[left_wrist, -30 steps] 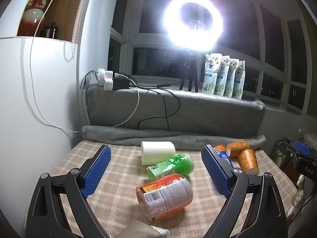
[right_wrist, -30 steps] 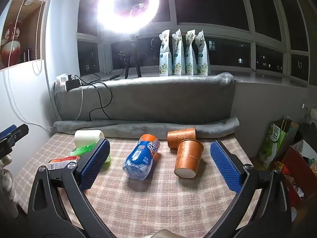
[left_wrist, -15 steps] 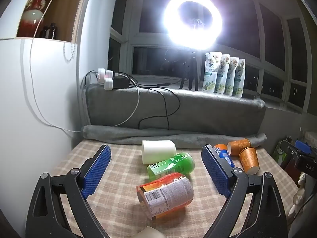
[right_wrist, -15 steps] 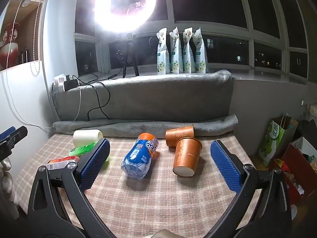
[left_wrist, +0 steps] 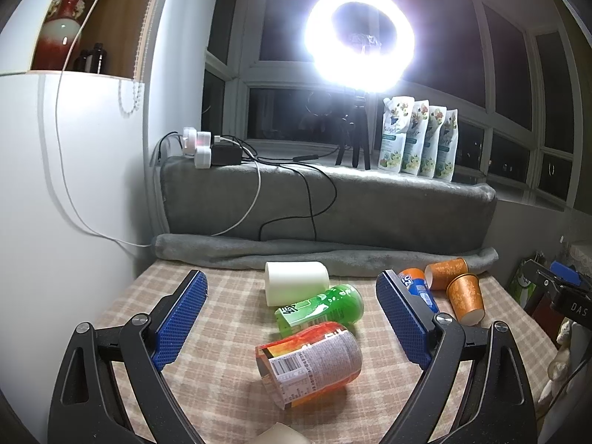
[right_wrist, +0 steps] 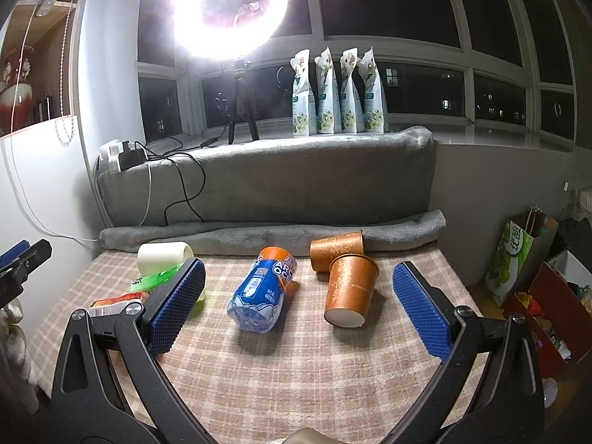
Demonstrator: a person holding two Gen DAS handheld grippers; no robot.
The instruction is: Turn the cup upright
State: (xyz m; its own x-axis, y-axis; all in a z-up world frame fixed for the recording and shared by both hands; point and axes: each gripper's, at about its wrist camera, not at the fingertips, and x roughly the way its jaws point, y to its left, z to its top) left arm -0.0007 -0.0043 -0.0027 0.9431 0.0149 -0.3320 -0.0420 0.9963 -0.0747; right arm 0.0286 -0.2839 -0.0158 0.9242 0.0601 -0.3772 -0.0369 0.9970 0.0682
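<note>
Several cups lie tipped on the checked table. In the left wrist view a white cup point(left_wrist: 296, 285), a green cup point(left_wrist: 322, 309) and an orange-labelled cup point(left_wrist: 310, 360) lie on their sides between the jaws of my open, empty left gripper point(left_wrist: 292, 312). In the right wrist view a blue-and-orange cup point(right_wrist: 264, 296) lies on its side and two brown paper cups, one on its side point(right_wrist: 336, 249) and one tilted, base toward me point(right_wrist: 349, 290), lie ahead of my open, empty right gripper point(right_wrist: 296, 307). The left gripper point(right_wrist: 22, 262) shows at the far left.
A grey rolled blanket point(right_wrist: 273, 235) and grey cushion point(left_wrist: 333, 207) border the table's far edge. Cables and a power strip point(left_wrist: 207, 150) sit on the cushion. A ring light point(left_wrist: 359, 37) and several pouches point(right_wrist: 338, 92) stand behind. Bags point(right_wrist: 525, 251) stand right of the table.
Both grippers have drifted slightly; the right wrist view has edged a little closer to the cups. Nothing on the table has moved.
</note>
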